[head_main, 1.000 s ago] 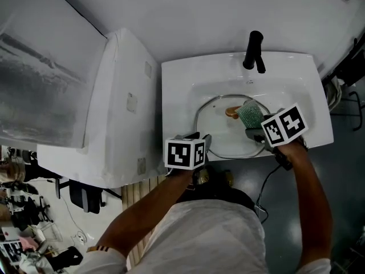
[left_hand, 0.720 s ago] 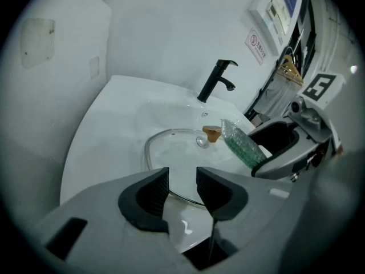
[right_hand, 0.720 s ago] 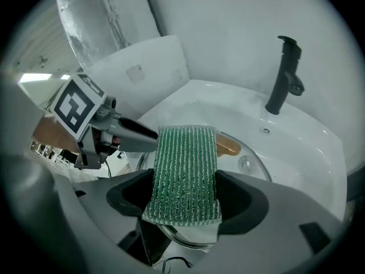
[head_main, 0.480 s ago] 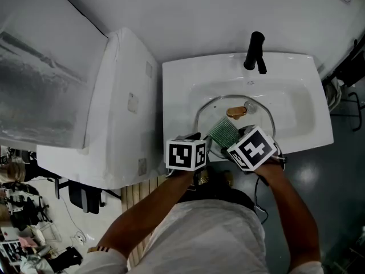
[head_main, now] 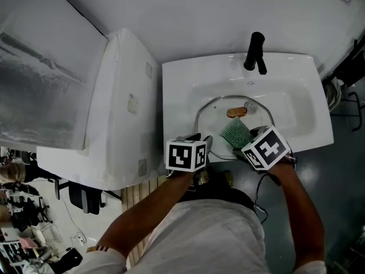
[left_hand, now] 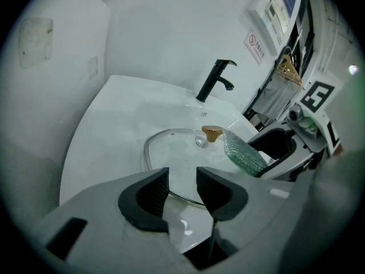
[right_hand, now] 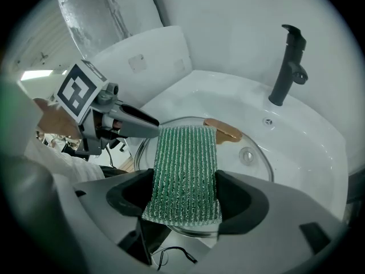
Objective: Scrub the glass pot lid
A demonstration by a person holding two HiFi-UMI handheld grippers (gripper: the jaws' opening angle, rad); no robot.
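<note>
The glass pot lid (head_main: 215,112) with a brown knob (head_main: 236,112) lies in the white sink (head_main: 178,90). My right gripper (head_main: 245,140) is shut on a green ribbed scrub sponge (head_main: 234,132), which reaches over the lid's near edge. In the right gripper view the sponge (right_hand: 185,158) stands upright between the jaws (right_hand: 185,194), above the lid (right_hand: 254,160). My left gripper (head_main: 205,143) sits at the lid's near left rim. In the left gripper view its jaws (left_hand: 182,177) stand apart, with the lid's rim (left_hand: 171,153) showing in the gap.
A black faucet (head_main: 254,51) stands at the sink's back edge. A white boxy unit (head_main: 122,107) flanks the sink on the left. A cable (head_main: 263,178) hangs below the sink's front edge, over a dark floor.
The right gripper carried the sponge from the lid's right side toward the near left, then back a little to the right. The left gripper stayed put.
</note>
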